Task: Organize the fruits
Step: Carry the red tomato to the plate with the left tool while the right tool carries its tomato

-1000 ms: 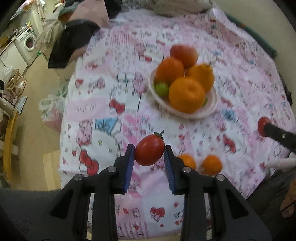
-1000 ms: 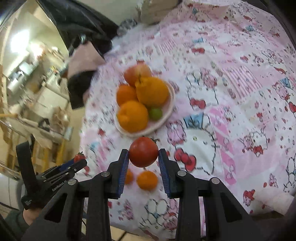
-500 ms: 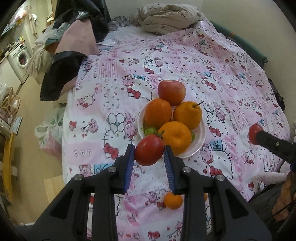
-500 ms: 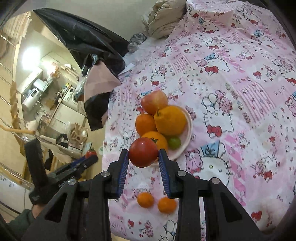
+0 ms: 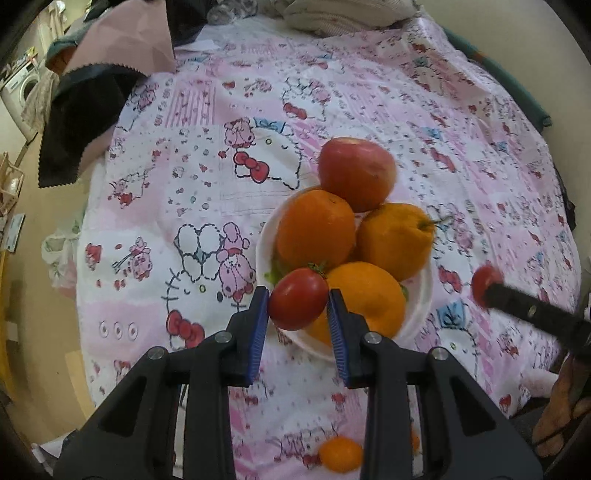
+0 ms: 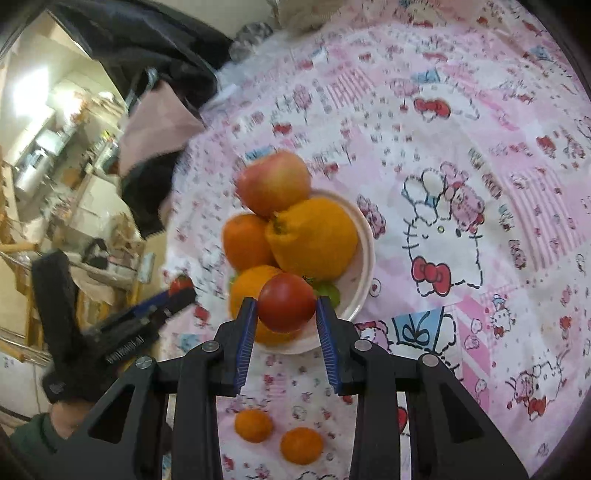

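Observation:
My left gripper (image 5: 298,303) is shut on a red tomato (image 5: 297,302) with a green stem, held over the near left rim of the white plate (image 5: 421,314). My right gripper (image 6: 285,302) is shut on a second red tomato (image 6: 286,302), hanging above the plate's (image 6: 364,254) near side. The plate holds three oranges (image 5: 316,234), a red apple (image 5: 356,173) at the back and a small green fruit (image 6: 328,291). Each view also shows the other gripper from the side, with its tomato (image 5: 485,284) at the tip.
Two small tangerines (image 6: 254,424) (image 6: 301,445) lie on the pink patterned cloth (image 5: 207,155) in front of the plate. Dark and pink cloths (image 5: 85,92) hang off the far left corner. A bundled blanket (image 5: 343,14) sits at the back. The floor (image 5: 33,280) drops away on the left.
Both grippers have moved forward over the cloth with their tomatoes and come closer to the plate, which now looms larger. The tangerines have slid toward the bottom edge of the views.

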Demonstrator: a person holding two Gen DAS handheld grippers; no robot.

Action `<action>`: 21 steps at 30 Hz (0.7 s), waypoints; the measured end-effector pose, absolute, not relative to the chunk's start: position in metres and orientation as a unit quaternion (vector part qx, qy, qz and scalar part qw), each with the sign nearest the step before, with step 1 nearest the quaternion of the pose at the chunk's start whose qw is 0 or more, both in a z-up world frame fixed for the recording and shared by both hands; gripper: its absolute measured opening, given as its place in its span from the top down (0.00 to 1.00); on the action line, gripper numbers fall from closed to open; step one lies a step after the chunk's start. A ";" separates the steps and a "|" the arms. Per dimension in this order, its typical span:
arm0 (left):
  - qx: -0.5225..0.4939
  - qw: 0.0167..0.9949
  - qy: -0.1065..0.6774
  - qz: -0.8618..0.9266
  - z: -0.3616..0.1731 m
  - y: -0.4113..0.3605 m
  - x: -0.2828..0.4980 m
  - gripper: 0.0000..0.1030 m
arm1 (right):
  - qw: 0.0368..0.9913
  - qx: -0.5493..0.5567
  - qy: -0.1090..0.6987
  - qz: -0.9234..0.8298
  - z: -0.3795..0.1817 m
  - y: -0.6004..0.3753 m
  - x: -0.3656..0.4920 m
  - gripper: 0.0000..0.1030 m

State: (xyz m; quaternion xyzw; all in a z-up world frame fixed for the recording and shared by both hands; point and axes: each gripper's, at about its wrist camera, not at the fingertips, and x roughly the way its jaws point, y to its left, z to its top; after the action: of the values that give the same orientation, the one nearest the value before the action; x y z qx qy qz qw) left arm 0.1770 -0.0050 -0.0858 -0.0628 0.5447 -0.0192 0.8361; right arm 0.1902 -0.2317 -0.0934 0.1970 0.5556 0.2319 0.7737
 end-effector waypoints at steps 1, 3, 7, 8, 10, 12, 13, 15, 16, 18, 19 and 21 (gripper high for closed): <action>-0.071 0.835 0.546 -0.021 -0.089 -0.004 0.181 0.73 | 0.771 0.190 0.562 0.230 -0.100 -0.228 0.193 0.66; -0.082 0.833 0.547 -0.030 -0.091 -0.006 0.190 0.73 | 0.763 0.175 0.580 0.226 -0.117 -0.219 0.198 0.66; -0.075 0.834 0.544 -0.052 -0.091 -0.025 0.206 0.73 | 0.749 0.158 0.604 0.223 -0.138 -0.209 0.202 0.66; -0.073 0.834 0.544 -0.058 -0.091 -0.031 0.210 0.73 | 0.743 0.164 0.610 0.222 -0.142 -0.209 0.202 0.66; -0.071 0.830 0.550 -0.060 -0.095 -0.039 0.218 0.73 | 0.733 0.176 0.619 0.221 -0.147 -0.210 0.202 0.66; -0.068 0.825 0.558 -0.058 -0.102 -0.045 0.225 0.73 | 0.731 0.169 0.624 0.218 -0.151 -0.210 0.201 0.66; -0.066 0.824 0.560 -0.055 -0.104 -0.047 0.226 0.73 | 0.731 0.166 0.625 0.217 -0.153 -0.210 0.201 0.66; -0.063 0.822 0.563 -0.051 -0.108 -0.051 0.229 0.73 | 0.729 0.168 0.627 0.217 -0.156 -0.209 0.201 0.66; -0.058 0.823 0.563 -0.047 -0.108 -0.053 0.229 0.73 | 0.729 0.169 0.627 0.218 -0.157 -0.209 0.201 0.66; -0.049 0.825 0.562 -0.038 -0.108 -0.056 0.229 0.72 | 0.730 0.166 0.626 0.219 -0.156 -0.207 0.202 0.65; -0.046 0.825 0.562 -0.035 -0.108 -0.057 0.229 0.72 | 0.729 0.165 0.626 0.221 -0.156 -0.206 0.201 0.64; -0.034 0.825 0.563 -0.033 -0.109 -0.061 0.229 0.69 | 0.728 0.168 0.626 0.224 -0.155 -0.205 0.201 0.63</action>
State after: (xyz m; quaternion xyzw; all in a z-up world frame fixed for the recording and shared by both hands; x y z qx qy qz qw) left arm 0.2285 -0.0612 -0.1087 -0.0339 0.5629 -0.0326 0.8252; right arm 0.2012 -0.2045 -0.1554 0.1677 0.6262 0.2240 0.7277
